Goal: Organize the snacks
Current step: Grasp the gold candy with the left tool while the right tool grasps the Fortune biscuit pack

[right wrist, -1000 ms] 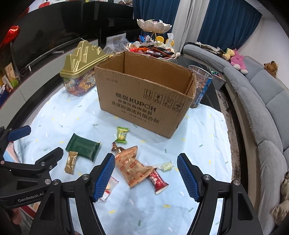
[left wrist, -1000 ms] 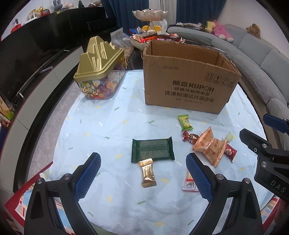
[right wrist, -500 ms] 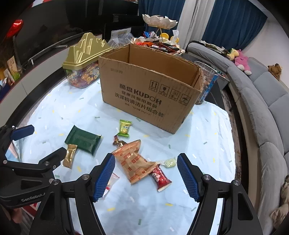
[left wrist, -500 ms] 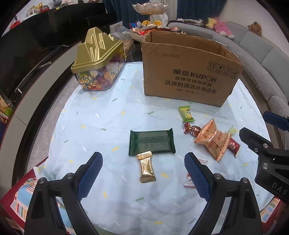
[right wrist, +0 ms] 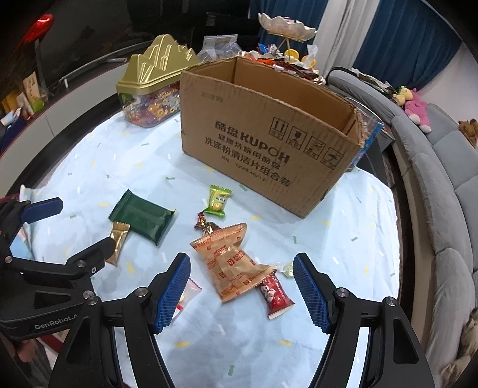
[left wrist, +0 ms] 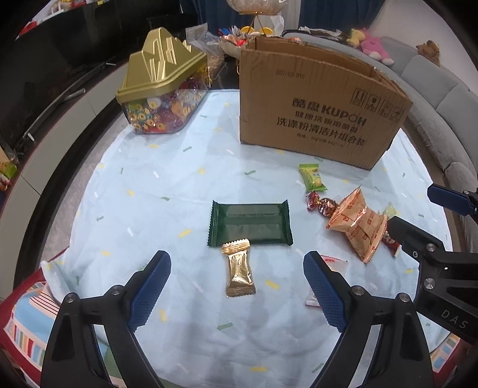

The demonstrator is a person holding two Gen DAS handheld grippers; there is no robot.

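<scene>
Loose snacks lie on a light blue cloth in front of an open cardboard box (left wrist: pixel 322 98) (right wrist: pixel 269 137). My left gripper (left wrist: pixel 237 277) is open and empty, over a gold wrapped candy (left wrist: pixel 239 267) (right wrist: pixel 118 243) just below a dark green bar (left wrist: pixel 250 223) (right wrist: pixel 143 217). My right gripper (right wrist: pixel 242 286) is open and empty, over an orange biscuit bag (right wrist: pixel 231 262) (left wrist: pixel 357 225) and a red packet (right wrist: pixel 273 294). A green candy (left wrist: pixel 311 176) (right wrist: pixel 217 200), a red-brown foil candy (left wrist: pixel 321 204) (right wrist: pixel 206 223) and a small clear sachet (right wrist: pixel 186 294) (left wrist: pixel 330 262) lie nearby.
A clear candy tub with a gold mountain-shaped lid (left wrist: pixel 162 86) (right wrist: pixel 152 89) stands back left. Behind the box are a tiered snack dish (right wrist: pixel 286 27) and piled sweets. A grey sofa (right wrist: pixel 442 185) curves along the right. The table's dark rim (left wrist: pixel 59 167) runs along the left.
Both grippers have moved forward and lower toward the snacks, so the candies and box look larger. Both stay open. No snack has moved.
</scene>
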